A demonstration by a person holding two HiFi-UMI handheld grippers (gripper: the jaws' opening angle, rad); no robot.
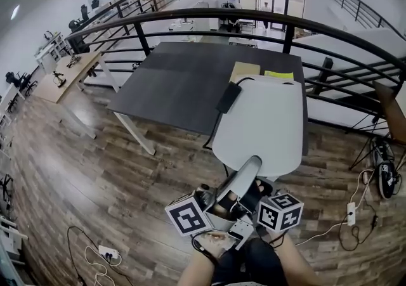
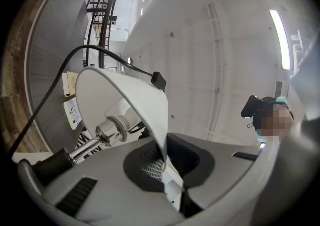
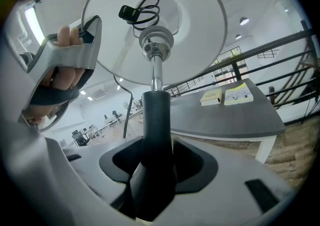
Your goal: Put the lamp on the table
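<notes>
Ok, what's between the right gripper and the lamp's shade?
The right gripper holds the black sleeve; above it only a chrome rod and the socket reach the shade. Right gripper view.

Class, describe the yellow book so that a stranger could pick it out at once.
Find the dark grey table beside the curved black railing. Near its far edge two books lie side by side. The yellow book is the one closer to the table's corner, brighter than the tan book next to it.
</notes>
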